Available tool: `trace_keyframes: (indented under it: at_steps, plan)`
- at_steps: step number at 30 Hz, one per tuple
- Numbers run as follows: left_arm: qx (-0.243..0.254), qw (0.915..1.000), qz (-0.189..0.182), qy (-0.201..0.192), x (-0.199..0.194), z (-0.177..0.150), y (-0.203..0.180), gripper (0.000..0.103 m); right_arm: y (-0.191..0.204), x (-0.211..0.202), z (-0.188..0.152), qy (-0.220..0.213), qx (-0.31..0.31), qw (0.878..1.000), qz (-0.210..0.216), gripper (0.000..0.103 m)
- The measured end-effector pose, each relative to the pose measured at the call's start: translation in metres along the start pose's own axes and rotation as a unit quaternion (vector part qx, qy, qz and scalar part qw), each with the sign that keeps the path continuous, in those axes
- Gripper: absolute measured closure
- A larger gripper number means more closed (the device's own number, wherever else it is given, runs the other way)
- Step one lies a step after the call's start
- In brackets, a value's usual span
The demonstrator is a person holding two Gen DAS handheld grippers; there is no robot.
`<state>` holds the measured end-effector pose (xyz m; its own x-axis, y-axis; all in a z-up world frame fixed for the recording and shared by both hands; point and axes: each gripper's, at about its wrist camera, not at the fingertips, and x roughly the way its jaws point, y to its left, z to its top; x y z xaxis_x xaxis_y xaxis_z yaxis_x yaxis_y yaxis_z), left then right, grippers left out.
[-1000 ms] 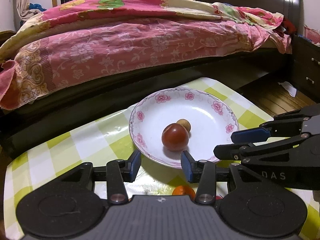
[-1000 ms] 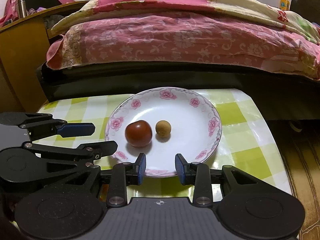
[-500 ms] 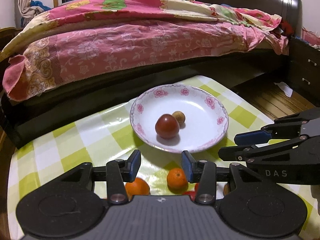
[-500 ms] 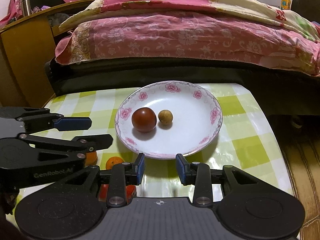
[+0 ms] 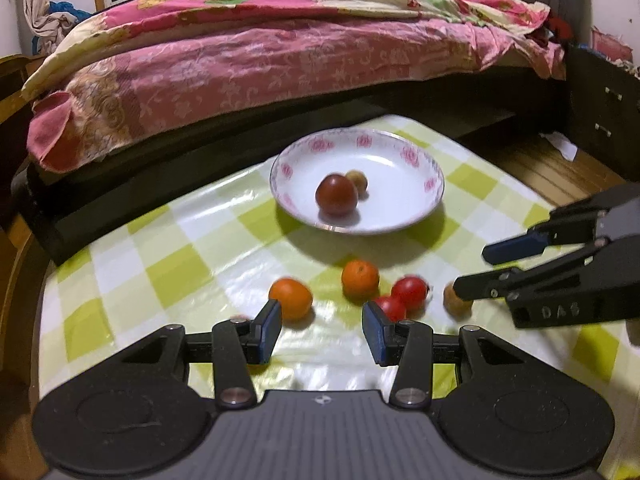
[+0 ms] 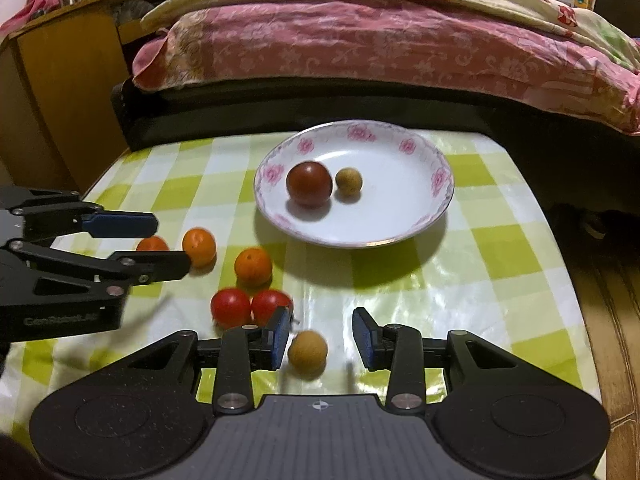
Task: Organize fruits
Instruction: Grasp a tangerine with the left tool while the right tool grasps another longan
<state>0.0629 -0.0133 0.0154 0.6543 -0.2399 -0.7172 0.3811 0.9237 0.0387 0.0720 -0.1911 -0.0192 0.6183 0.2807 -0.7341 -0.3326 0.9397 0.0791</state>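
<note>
A white flowered plate (image 5: 404, 212) (image 6: 400, 220) holds a dark red tomato (image 5: 337, 194) (image 6: 309, 183) and a small brown longan (image 5: 358, 179) (image 6: 349, 181). Nearer me on the checked cloth lie oranges (image 5: 291, 298) (image 6: 253, 265), two red tomatoes (image 5: 409, 292) (image 6: 231, 307) and a loose brown longan (image 5: 454, 305) (image 6: 307, 353). My left gripper (image 5: 322, 330) (image 6: 168, 245) hangs open over the cloth, holding nothing. My right gripper (image 6: 321, 336) (image 5: 474, 274) is opening its jaws. The loose longan lies between them by the left pad, not pressed.
The green-and-white checked tablecloth (image 5: 160, 264) ends at a dark bed frame behind the plate. A bed with a pink quilt (image 5: 280, 52) fills the back. A wooden cabinet (image 6: 60, 92) stands at the left, wooden floor (image 6: 612, 320) at the right.
Both grippers have drawn back from the plate, which now looks smaller and farther. The oranges, red tomatoes and loose longan have come into view. The right jaws stand slightly wider.
</note>
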Motion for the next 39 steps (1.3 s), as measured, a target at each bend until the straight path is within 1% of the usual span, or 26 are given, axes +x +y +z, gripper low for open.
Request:
trace_keyframes:
  at_steps: [2,5,8,10,14,18,25,31,33,36,37,39]
  plan:
    - [0.003,1.0,0.0,0.006,-0.004,-0.006,0.003,0.052,0.001,0.0,-0.003,0.005,-0.004,1.0,-0.003,0.064]
    - [0.004,0.9999,0.007,0.013,-0.005,-0.015,0.01,0.052,0.002,-0.001,-0.006,0.013,-0.003,1.0,-0.003,0.064]
    - [-0.019,0.9996,0.016,0.017,0.001,-0.02,0.022,0.052,0.003,0.003,-0.009,0.021,-0.003,1.0,0.001,0.064]
    - [-0.026,0.9993,0.021,0.016,0.005,-0.021,0.028,0.052,0.005,0.006,-0.01,0.025,-0.004,1.0,0.003,0.064]
    - [-0.021,0.9992,0.034,0.009,0.014,-0.017,0.034,0.052,0.005,0.013,-0.011,0.029,-0.007,1.0,0.004,0.064]
    - [-0.021,0.9987,0.042,0.016,0.029,-0.016,0.042,0.052,0.003,0.019,-0.011,0.031,-0.008,0.999,0.003,0.064]
    - [-0.024,0.9982,0.044,0.031,0.047,-0.018,0.048,0.052,-0.001,0.023,-0.012,0.029,-0.006,1.0,0.007,0.064]
    - [-0.015,0.9984,0.046,0.028,0.049,-0.019,0.046,0.052,0.001,0.023,-0.013,0.024,-0.018,1.0,0.004,0.064]
    - [-0.015,0.9984,0.047,0.027,0.049,-0.019,0.045,0.052,0.003,0.023,-0.014,0.023,-0.021,0.999,0.001,0.065]
    - [-0.014,0.9983,0.05,0.025,0.048,-0.02,0.044,0.052,0.005,0.022,-0.014,0.022,-0.03,0.999,-0.003,0.072]
    - [-0.012,0.9983,0.051,0.025,0.048,-0.02,0.044,0.052,0.007,0.022,-0.014,0.021,-0.036,0.999,-0.002,0.077]
    - [-0.012,0.9983,0.051,0.025,0.048,-0.02,0.044,0.052,0.01,0.022,-0.015,0.023,-0.045,0.999,-0.004,0.078]
